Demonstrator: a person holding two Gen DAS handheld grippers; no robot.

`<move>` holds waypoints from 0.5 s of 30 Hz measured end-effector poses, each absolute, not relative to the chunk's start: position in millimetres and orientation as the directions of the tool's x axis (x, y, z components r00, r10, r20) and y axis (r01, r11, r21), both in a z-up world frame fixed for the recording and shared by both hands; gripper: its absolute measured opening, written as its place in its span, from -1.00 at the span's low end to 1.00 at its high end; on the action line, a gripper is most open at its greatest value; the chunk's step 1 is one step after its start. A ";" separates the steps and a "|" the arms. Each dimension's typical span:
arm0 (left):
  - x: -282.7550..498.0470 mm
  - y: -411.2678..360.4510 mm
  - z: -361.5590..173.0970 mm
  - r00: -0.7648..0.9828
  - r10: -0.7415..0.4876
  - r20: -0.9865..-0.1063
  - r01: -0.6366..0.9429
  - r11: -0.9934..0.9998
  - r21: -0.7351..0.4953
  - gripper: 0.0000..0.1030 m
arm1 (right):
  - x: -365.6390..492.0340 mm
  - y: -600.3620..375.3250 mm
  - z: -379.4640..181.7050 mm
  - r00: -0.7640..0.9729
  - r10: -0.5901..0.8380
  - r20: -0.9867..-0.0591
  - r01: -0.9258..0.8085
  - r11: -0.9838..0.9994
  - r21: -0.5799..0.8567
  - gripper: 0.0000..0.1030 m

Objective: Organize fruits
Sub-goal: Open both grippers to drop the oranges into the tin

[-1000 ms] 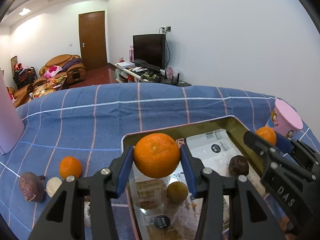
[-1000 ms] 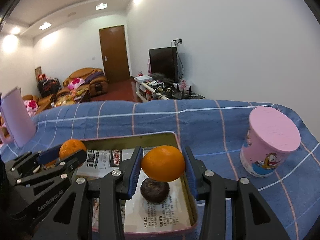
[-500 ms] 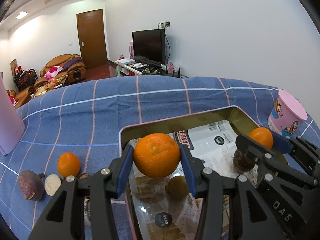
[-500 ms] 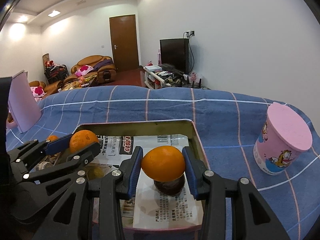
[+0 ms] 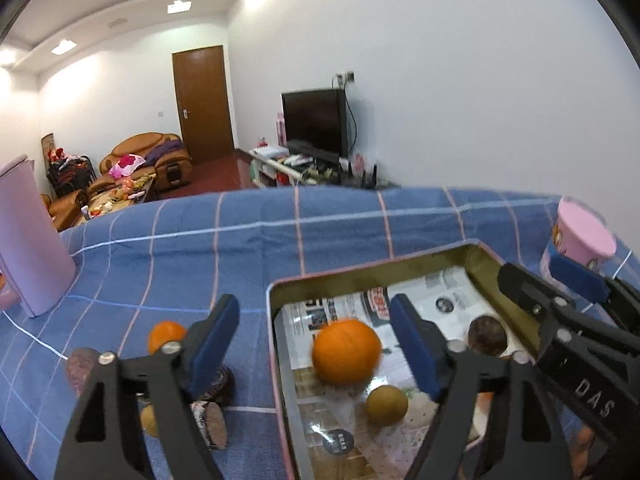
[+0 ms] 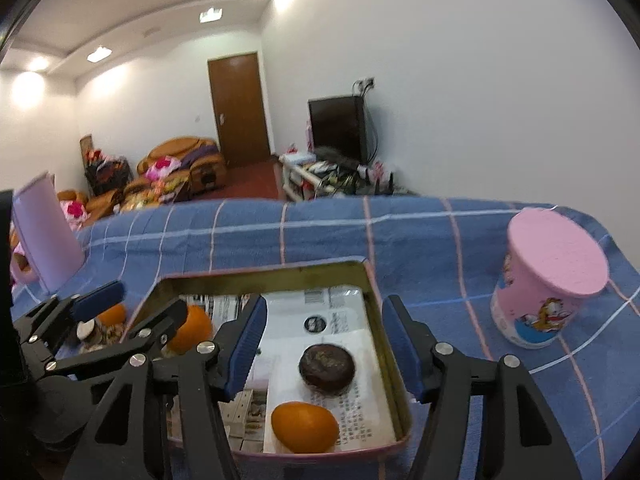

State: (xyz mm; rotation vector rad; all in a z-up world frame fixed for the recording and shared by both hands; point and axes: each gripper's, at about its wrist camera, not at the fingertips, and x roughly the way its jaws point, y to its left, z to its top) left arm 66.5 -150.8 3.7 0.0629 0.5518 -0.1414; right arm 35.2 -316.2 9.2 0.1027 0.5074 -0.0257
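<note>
A metal tray (image 5: 400, 266) lined with newspaper lies on the blue checked cloth; it also shows in the right wrist view (image 6: 372, 280). My left gripper (image 5: 316, 340) is open, and a motion-blurred orange (image 5: 346, 350) lies free in the tray between its fingers, next to a small brown-green fruit (image 5: 386, 405). My right gripper (image 6: 322, 342) is open above the tray, with a second orange (image 6: 305, 432) and a dark round fruit (image 6: 327, 368) below it. The dark fruit also shows in the left wrist view (image 5: 487, 336).
Left of the tray on the cloth lie a small orange (image 5: 166, 335), a dark purple fruit (image 5: 82, 364) and several cut pieces (image 5: 212, 420). A pink cartoon cup (image 6: 548, 276) stands to the right. A pale purple box (image 5: 28, 236) stands at the far left.
Both grippers have opened and let go of their oranges, which now lie in the tray. Both grippers have drawn back and up a little.
</note>
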 end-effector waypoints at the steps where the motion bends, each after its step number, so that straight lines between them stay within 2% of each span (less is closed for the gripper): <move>1: 65.5 -147.7 4.5 0.845 -0.120 -0.522 0.146 0.989 0.010 0.75 | 33.0 -318.4 10.5 0.880 -0.013 -0.475 0.066 0.993 0.095 0.39; 2: 65.3 -144.7 5.2 0.847 -0.118 -0.518 0.139 0.990 0.003 0.89 | 30.6 -320.9 12.1 0.885 -0.031 -0.464 0.085 0.992 0.096 0.47; 3: 63.8 -141.7 5.6 0.852 -0.114 -0.510 0.130 0.991 -0.003 0.91 | 29.2 -322.8 13.1 0.888 -0.043 -0.457 0.098 0.990 0.098 0.48; 10: 49.1 -132.6 8.4 0.880 -0.093 -0.466 0.119 0.993 0.026 0.92 | 23.2 -323.8 8.8 0.881 -0.062 -0.469 0.125 0.987 0.105 0.48; 15: 42.8 -122.0 3.1 0.875 -0.077 -0.478 0.110 0.993 0.042 0.95 | 15.9 -319.6 10.2 0.888 -0.090 -0.452 0.141 0.987 0.080 0.48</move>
